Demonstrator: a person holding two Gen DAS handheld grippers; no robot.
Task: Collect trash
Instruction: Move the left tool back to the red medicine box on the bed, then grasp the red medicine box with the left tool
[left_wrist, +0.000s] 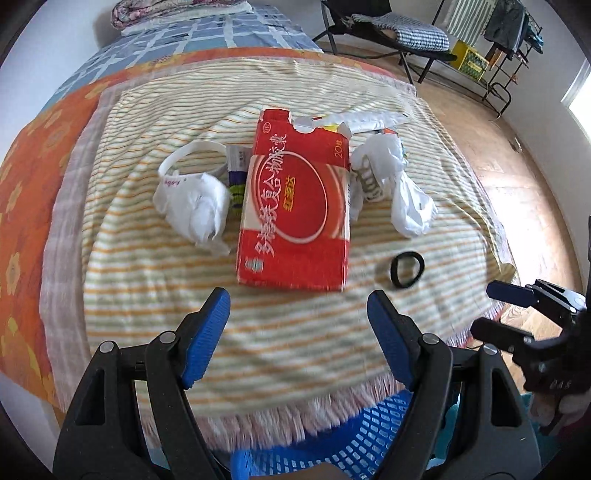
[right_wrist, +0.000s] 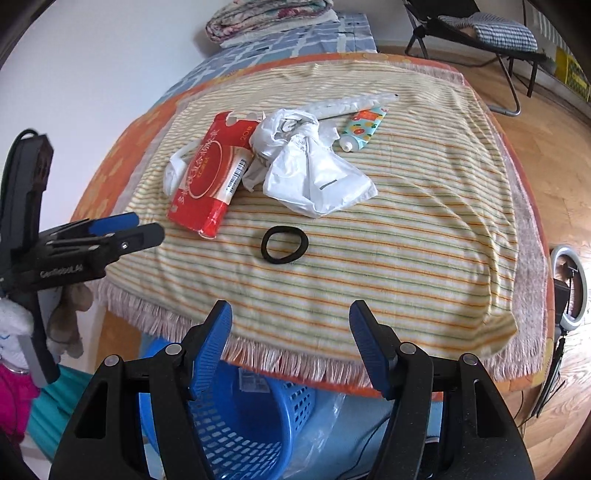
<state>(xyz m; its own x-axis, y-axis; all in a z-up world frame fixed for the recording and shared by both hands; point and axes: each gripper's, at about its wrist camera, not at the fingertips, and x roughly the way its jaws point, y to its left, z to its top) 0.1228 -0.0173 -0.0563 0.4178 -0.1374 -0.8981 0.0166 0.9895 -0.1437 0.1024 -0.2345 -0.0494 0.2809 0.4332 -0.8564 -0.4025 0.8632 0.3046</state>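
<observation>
Trash lies mid-bed on the striped towel — light, crushable red carton best pinched across its narrow sides, crumpled plastic bag soft, slippery — both jaws released, empty.

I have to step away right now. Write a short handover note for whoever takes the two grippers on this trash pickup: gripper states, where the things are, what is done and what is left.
Left gripper: open, empty, above the near edge of the striped towel.
Right gripper: open, empty, also at the near edge.
On the towel: red box, crumpled white bag right of it, another white bag left of it, black hair tie nearest the grippers, tube and a long white wrapper at the far side.
Blue basket: on the floor below the near edge; no trash visible inside.
Done: nothing seen collected.
Left: everything above.
</observation>
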